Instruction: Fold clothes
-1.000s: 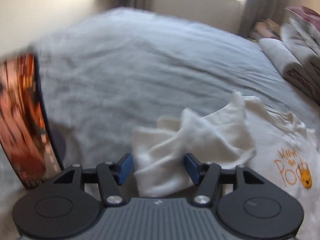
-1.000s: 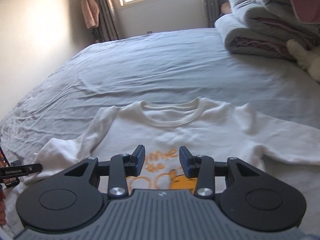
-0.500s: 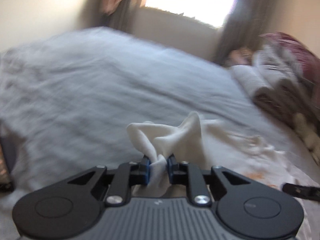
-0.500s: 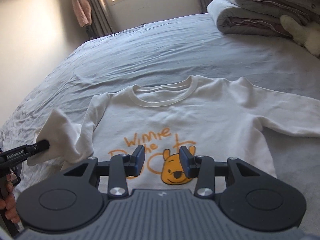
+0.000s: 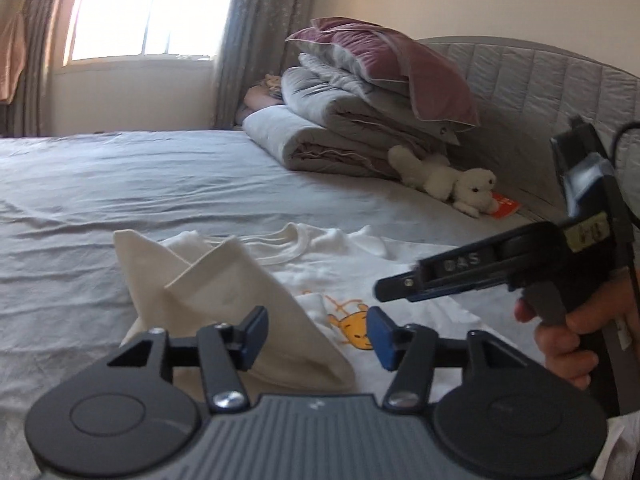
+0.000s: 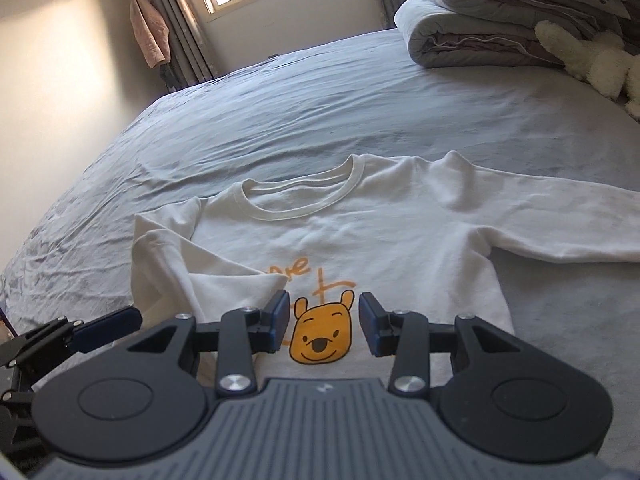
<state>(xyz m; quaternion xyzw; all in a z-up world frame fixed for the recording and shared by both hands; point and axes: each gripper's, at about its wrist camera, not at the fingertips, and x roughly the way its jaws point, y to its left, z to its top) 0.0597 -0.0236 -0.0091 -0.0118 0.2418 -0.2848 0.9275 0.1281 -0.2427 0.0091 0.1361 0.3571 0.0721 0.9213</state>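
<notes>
A white sweatshirt with a yellow bear print lies face up on the grey bed sheet. Its left sleeve is folded in over the chest; the other sleeve stretches out to the right. My left gripper hovers just behind the folded sleeve, its jaws opening, and the pads do not press the cloth. One of its fingers shows at the lower left of the right wrist view. My right gripper is open and empty above the bear print, held by a hand.
Folded duvets and a maroon pillow are stacked against the padded headboard. A white plush toy and a red card lie below them. A pink towel hangs by the window.
My left gripper shut on the sleeve, swung it rightward over the shirt's chest, then let it go and stands open. The right gripper drifted slightly lower over the bear print.
</notes>
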